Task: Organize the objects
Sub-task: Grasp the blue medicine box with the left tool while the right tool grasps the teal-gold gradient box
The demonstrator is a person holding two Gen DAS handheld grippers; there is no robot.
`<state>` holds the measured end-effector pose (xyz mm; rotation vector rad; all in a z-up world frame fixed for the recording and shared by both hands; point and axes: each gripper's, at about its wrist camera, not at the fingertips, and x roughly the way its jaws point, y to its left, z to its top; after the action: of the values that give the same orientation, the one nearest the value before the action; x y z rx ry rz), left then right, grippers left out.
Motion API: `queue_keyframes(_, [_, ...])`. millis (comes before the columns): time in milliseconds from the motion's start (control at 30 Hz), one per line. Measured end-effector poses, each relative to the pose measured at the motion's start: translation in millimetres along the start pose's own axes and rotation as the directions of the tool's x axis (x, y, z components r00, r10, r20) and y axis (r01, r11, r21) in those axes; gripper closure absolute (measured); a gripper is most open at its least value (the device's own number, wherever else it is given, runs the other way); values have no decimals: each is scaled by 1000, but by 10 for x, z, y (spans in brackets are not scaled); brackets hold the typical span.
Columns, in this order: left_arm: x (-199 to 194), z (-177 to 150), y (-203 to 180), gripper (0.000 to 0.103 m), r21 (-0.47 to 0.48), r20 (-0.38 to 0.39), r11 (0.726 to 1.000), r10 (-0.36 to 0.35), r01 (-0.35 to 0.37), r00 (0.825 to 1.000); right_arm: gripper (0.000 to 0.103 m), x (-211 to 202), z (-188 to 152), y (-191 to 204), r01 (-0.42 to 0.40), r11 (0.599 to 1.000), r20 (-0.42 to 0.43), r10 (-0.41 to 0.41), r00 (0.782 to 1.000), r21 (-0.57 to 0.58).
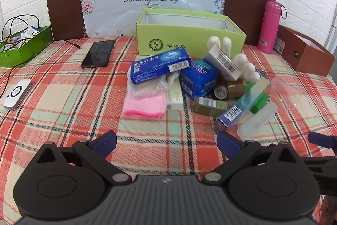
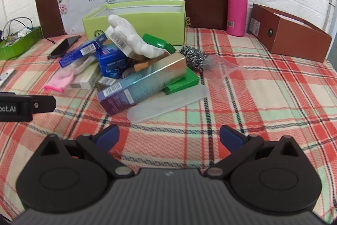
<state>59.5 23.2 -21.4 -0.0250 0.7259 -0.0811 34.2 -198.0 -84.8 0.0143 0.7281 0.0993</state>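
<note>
A pile of small items lies on the plaid cloth in front of an open light-green box [image 1: 189, 35] [image 2: 137, 20]. The pile holds a blue toothpaste box [image 1: 160, 65], a blue pack [image 1: 198, 77], a pink cloth [image 1: 145, 104], a long teal box [image 2: 143, 85], a green box [image 2: 183, 81], a white lumpy piece [image 2: 134, 39], tape rolls [image 1: 229, 89], a steel scourer [image 2: 193, 56] and a clear flat case [image 2: 168, 102]. My left gripper [image 1: 166, 142] is open and empty, short of the pile. My right gripper [image 2: 168, 136] is open and empty, just before the clear case.
A phone [image 1: 99, 54] and a white device [image 1: 18, 94] lie at the left. A dark-green box with cables [image 1: 21, 45] stands far left. A pink bottle [image 2: 237, 6] and a brown box [image 2: 290, 33] stand at the back right. A brown headboard and white brick wall are behind.
</note>
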Motion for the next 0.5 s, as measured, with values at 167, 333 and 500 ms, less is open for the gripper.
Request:
queue_keyframes(167, [100,197,213,0,-39,10,998,46,-45,999,0,165,147,113,-44,998,32,42,999,43])
queue_keyframes(333, [224,546,298,0,12,72,1000,10,-11,997,2,421,315,301,-100,994,46,98,994,48])
queue_keyframes(500, [563,1088,325,0,94,90,987,-141,133,986,5,661,434,453,-88,995,49,87,995,36])
